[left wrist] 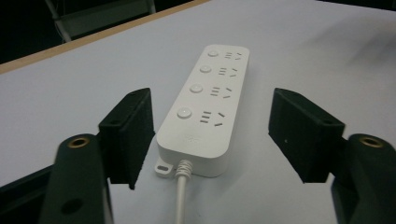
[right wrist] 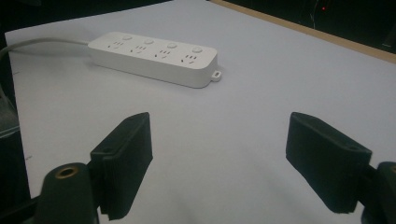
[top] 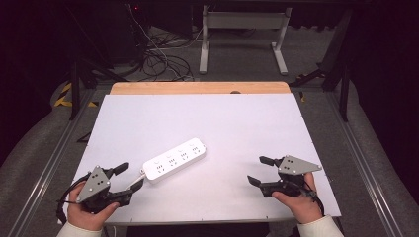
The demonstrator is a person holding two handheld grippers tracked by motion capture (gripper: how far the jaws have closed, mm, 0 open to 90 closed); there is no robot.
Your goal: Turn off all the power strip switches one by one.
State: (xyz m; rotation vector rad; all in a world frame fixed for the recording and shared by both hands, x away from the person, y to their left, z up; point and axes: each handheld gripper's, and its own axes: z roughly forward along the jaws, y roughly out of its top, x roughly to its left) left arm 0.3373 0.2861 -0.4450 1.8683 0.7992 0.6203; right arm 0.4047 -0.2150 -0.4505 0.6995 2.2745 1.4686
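On the worktop, high view: we see a white power strip (top: 174, 160) lying flat and slanted on the white worktop (top: 237, 118), its cord end toward our left hand-held gripper (top: 129, 177).
Left hand-held gripper, high view: we hold it low at the near left corner, jaws wide, empty, its tips just beside the strip's cord end.
Right hand-held gripper (top: 256, 170), high view: we hold it at the near right, jaws wide and empty, well apart from the strip, pointing toward it.
Left gripper view: the power strip (left wrist: 205, 105) lies lengthwise between the spread jaws of the left hand-held gripper (left wrist: 211, 135), cord (left wrist: 181, 196) running back toward us; neither jaw touches it. We judge this lining-up suits a grasp across the strip's width.
Right gripper view: the power strip (right wrist: 154, 58) sits far off at upper left, four sockets and buttons facing up; the right hand-held gripper (right wrist: 219, 156) stands wide over bare worktop, likely waiting.
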